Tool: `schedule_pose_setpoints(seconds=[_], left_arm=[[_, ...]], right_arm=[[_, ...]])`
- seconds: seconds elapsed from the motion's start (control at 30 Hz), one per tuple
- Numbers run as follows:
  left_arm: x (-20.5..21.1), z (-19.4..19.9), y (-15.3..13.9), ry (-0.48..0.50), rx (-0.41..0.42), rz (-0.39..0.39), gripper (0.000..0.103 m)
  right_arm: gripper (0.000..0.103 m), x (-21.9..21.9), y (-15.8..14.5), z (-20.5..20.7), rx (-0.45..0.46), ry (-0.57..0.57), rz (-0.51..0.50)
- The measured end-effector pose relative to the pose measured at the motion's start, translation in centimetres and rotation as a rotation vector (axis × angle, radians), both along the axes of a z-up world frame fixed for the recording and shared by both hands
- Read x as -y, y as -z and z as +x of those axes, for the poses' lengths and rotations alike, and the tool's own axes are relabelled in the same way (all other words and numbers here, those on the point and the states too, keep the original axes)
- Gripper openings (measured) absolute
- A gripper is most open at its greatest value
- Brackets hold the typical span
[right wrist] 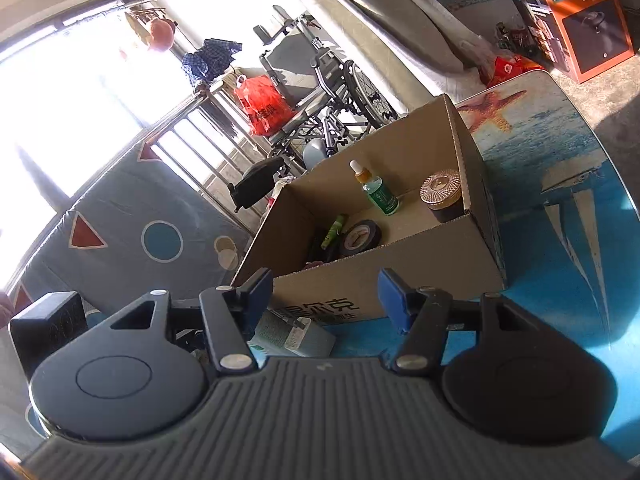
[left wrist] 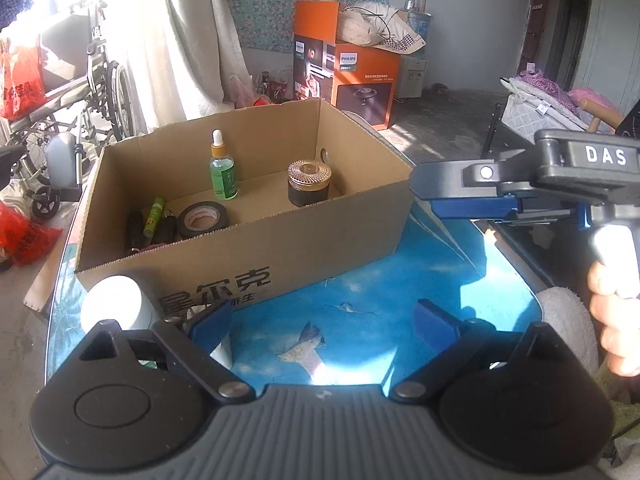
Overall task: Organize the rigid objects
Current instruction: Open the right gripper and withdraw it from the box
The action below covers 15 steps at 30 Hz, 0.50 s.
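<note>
An open cardboard box (left wrist: 280, 256) stands on the blue ocean-print table (left wrist: 360, 332); it also shows in the right wrist view (right wrist: 420, 256). Inside stand a green dropper bottle (left wrist: 222, 168) and a dark jar with a gold lid (left wrist: 308, 184), with a black tape roll (left wrist: 203, 219), a green tube (left wrist: 153, 216) and dark items lying at the left. My left gripper (left wrist: 324, 324) is open and empty in front of the box, with a white cylinder (left wrist: 116, 304) by its left finger. My right gripper (right wrist: 326, 294) is open and empty; in the left wrist view it (left wrist: 460, 194) hovers by the box's right wall. A pale green packet (right wrist: 292, 336) lies below it.
A wheelchair (left wrist: 92, 96) and red bags (left wrist: 20, 80) stand left of the table. An orange Philips box (left wrist: 348, 80) sits on the floor behind. A black box (right wrist: 50, 328) sits at the left in the right wrist view. A white towel (left wrist: 568, 320) lies at the table's right.
</note>
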<state>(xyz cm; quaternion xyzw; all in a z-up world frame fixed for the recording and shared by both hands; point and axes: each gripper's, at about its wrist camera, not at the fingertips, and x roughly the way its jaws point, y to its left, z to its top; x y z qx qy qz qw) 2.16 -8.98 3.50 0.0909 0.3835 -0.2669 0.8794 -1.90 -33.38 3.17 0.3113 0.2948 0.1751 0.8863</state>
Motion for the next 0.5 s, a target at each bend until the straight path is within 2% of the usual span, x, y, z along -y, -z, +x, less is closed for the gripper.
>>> schedule_pose_setpoints(seconds=[0.17, 0.5], left_arm=[[-1.3, -0.4, 1.9, -0.02, -0.04, -0.002, 0.098], [-2.5, -0.4, 4.8, -0.068, -0.01, -0.018, 0.097]], right_arm=[[0.058, -2.1, 1.6, 1.1, -0.06, -0.047, 0.013], [0.058, -3.9, 3.6, 2.9, -0.136, -0.082, 0.006]])
